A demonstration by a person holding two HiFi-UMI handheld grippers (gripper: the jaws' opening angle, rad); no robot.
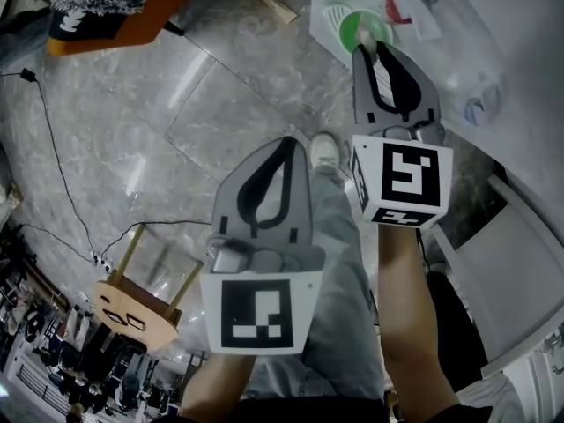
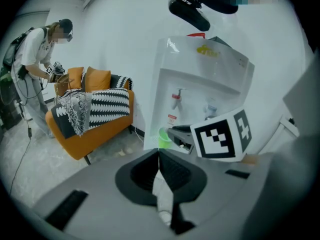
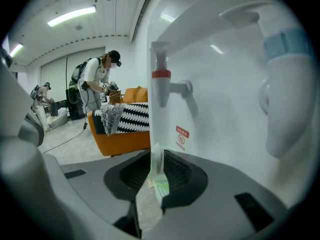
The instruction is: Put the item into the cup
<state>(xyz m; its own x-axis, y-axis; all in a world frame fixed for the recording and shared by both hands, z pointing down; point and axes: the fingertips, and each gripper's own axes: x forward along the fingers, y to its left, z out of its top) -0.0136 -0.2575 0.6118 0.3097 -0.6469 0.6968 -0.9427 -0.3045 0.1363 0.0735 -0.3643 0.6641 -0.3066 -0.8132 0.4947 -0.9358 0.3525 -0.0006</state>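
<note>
- Between the closed jaws of the right tool [image 1: 364, 49] [image 3: 151, 151] the thin wall of a translucent green cup [image 1: 354, 26] [image 3: 161, 184] is pinched. The cup's rim is gripped at the jaw tips.
- Just ahead of that tool the white water dispenser [image 1: 511, 33] [image 3: 225, 99] is met, with the cup held in its recess by the slotted drip tray [image 1: 334, 16].
- Straight above the right tool's jaw tips a red tap [image 3: 158, 74] is seen, and a blue tap [image 3: 286, 43] is set further to the tool's right.
- The left tool [image 1: 287, 142] [image 2: 159, 154] is also closed, its jaw tips pressed together. A pale, narrow item [image 2: 163, 194] appears to be nipped behind the tips, but its kind cannot be made out.
- The left tool is held nearer the person and well apart from the cup, which is seen ahead of it and slightly to its right, beside the right tool's marker cube [image 2: 220, 136].
- Below the left tool's tip a white shoe [image 1: 324, 150] is seen on the grey marble floor [image 1: 176, 122].
- Far ahead and to the left of both tools an orange sofa [image 2: 97, 129] [image 3: 127, 136] is placed, with a standing person [image 2: 32, 69] [image 3: 97, 81] at its far end.
- Behind and to the left of the left tool a wooden stool [image 1: 132, 314] is seen.
</note>
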